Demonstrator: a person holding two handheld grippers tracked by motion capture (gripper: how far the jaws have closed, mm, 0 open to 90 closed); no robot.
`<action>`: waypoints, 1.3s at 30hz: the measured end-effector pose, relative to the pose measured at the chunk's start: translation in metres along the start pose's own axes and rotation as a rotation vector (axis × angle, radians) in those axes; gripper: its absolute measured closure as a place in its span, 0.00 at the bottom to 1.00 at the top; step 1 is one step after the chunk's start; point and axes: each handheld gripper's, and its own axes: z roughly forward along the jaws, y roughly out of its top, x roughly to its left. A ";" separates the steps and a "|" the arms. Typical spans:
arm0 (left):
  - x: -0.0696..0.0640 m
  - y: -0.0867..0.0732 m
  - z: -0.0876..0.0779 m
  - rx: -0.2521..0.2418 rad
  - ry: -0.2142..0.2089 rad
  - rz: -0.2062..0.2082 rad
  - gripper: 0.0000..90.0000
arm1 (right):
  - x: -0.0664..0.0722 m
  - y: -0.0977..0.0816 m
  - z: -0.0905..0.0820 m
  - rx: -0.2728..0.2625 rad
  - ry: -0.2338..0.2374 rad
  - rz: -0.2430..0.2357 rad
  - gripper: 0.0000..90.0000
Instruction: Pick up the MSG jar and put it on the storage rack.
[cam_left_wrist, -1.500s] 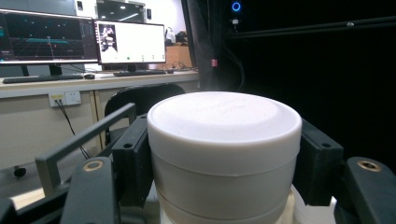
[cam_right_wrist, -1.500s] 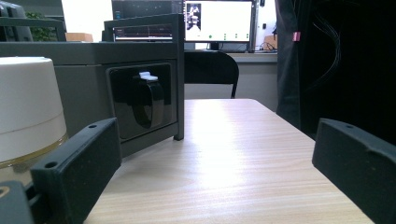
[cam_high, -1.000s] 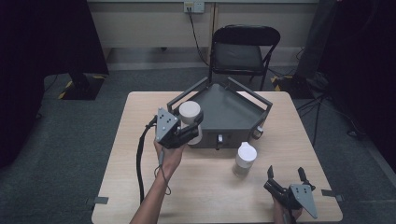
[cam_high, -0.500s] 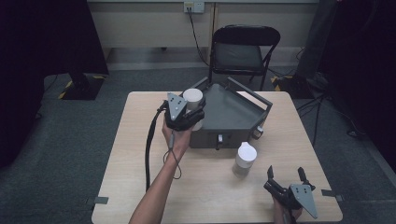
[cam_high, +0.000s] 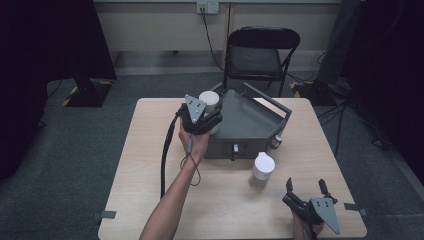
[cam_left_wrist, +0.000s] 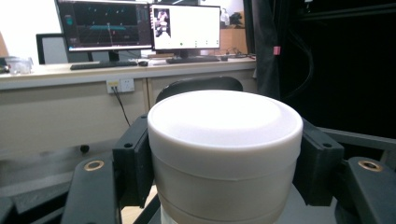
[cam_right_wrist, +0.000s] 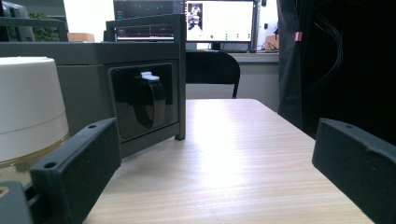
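Note:
My left gripper (cam_high: 209, 114) is shut on a white-lidded jar (cam_high: 209, 101), held over the near-left corner of the grey box-like device (cam_high: 250, 125) at the table's back middle. In the left gripper view the jar's white lid (cam_left_wrist: 224, 126) sits squeezed between both black pads (cam_left_wrist: 135, 163). A second white-lidded jar (cam_high: 262, 171) stands on the table in front of the device. My right gripper (cam_high: 305, 190) rests at the table's front right, open, with nothing between its jaws. In the right gripper view that second jar (cam_right_wrist: 28, 112) stands at the left, just beyond the left jaw.
A black folding chair (cam_high: 260, 55) stands behind the wooden table (cam_high: 150, 165). The grey device has a raised frame (cam_high: 270, 100) and a black latch on its side (cam_right_wrist: 147, 100). A black cable (cam_high: 164, 160) trails from the left gripper along the forearm.
My left gripper has carried the jar away from me and to the right, from the table beside the device to over its near-left corner. The right gripper has stayed put.

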 end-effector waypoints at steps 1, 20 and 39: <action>0.000 -0.001 0.001 0.004 0.001 0.001 0.38 | 0.000 0.000 0.000 0.000 0.000 0.000 0.00; -0.008 -0.024 -0.001 -0.039 0.012 0.032 0.38 | 0.000 0.000 0.000 0.000 0.003 0.000 0.00; -0.013 -0.023 0.001 0.007 0.055 0.038 0.09 | 0.000 0.000 0.000 0.001 0.002 0.000 0.00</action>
